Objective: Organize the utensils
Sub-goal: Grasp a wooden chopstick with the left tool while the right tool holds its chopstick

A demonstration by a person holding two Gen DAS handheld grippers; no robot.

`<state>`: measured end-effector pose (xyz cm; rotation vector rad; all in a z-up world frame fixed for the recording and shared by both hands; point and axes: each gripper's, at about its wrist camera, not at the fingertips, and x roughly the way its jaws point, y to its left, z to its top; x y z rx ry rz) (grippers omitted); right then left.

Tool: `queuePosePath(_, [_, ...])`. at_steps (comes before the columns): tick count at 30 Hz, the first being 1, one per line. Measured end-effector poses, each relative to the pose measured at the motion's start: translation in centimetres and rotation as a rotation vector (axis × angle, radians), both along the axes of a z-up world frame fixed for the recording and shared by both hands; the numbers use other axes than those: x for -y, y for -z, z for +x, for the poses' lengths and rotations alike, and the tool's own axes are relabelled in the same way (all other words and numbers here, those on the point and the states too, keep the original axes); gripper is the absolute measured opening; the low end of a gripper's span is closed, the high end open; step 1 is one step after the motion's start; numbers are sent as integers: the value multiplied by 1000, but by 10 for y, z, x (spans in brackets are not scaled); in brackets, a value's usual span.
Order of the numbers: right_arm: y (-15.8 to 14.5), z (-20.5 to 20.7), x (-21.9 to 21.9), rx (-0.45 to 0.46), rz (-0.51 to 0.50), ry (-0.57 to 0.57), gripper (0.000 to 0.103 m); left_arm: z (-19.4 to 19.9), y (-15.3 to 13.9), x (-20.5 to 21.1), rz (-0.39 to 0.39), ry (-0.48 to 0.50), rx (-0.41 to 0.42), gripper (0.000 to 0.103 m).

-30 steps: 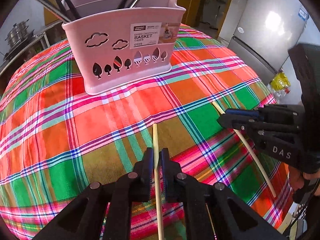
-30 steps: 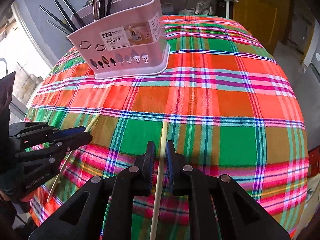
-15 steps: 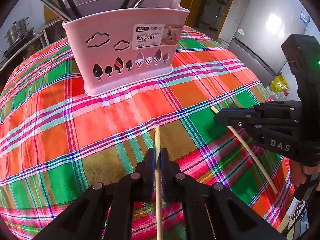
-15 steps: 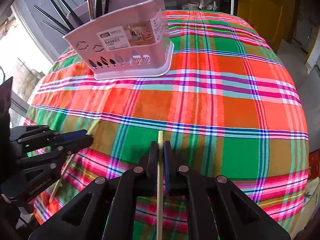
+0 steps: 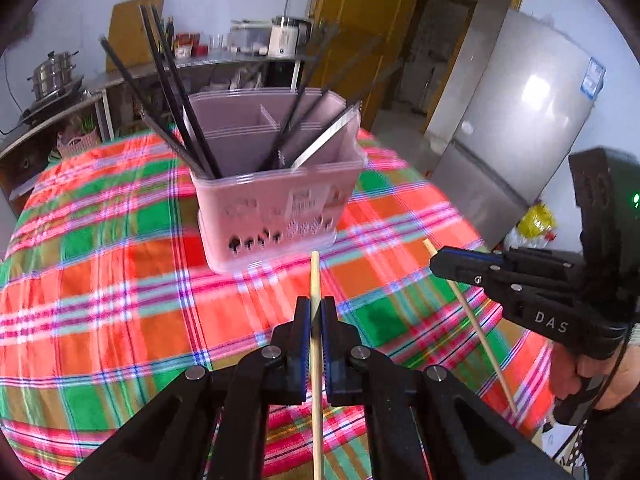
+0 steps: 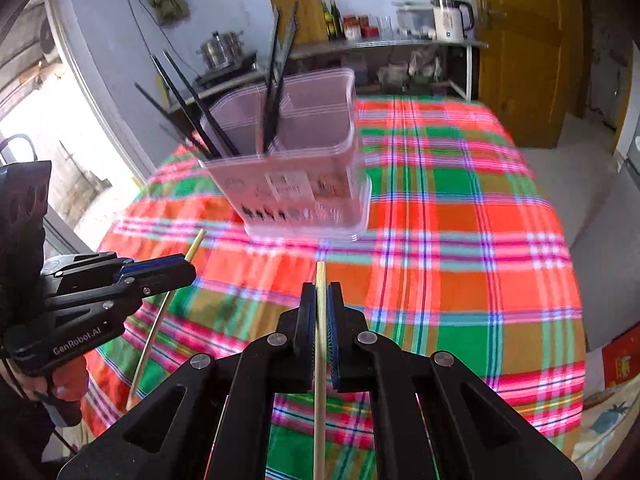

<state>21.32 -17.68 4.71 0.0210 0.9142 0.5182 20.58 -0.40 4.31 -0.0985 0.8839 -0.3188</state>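
A table is covered by a plaid cloth [image 5: 120, 272] of orange, green and pink squares. Near its far middle a pale pink plastic utensil basket [image 5: 276, 200] with internal dividers and cut-out shapes along its base is seen; several long black chopsticks [image 5: 176, 100] lean out of its compartments. Behind the table a metal shelf carrying a white electric kettle [image 6: 450, 18], bottles and a steel pot [image 5: 52, 76] is noted, with a yellow wooden door [image 6: 528, 52] and, in the left wrist view, a grey refrigerator [image 5: 520, 120] to the right.

The left gripper [image 5: 316, 312] is observed with its jaws nearly together, clamped on a pale wooden chopstick [image 5: 315, 276]; the stick passes between the pads, its tip projecting towards the basket base. The right gripper [image 6: 320, 300] is likewise closed narrowly on a second pale wooden chopstick [image 6: 320, 280], held the same way.

Both grippers are angled downward over the near part of the cloth, side by side and apart. Both sticks appear clear of the cloth, well short of the basket. A hand [image 5: 580, 372] is seen on the right gripper's handle, and a hand [image 6: 60, 384] on the left's.
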Motion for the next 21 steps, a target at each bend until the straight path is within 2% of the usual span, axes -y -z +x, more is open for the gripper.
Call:
queuePosePath(3, [-7, -1, -1, 9, 1, -10, 5, 3, -5, -2, -9, 8, -19, 5])
queuePosePath(5, [-1, -1, -3, -10, -20, -13, 5, 5, 3, -2, 27, 0, -63, 5])
queuePosePath(14, [64, 1, -1, -160, -95, 12, 5, 14, 75, -5, 74, -41, -258, 5])
queuePosePath(18, [79, 4, 2, -196, -121, 20, 6, 16, 83, -12, 58, -56, -271, 5])
queuePosePath(21, [77, 4, 1, -175, -134, 16, 6, 20, 77, -15, 21, -53, -240, 5])
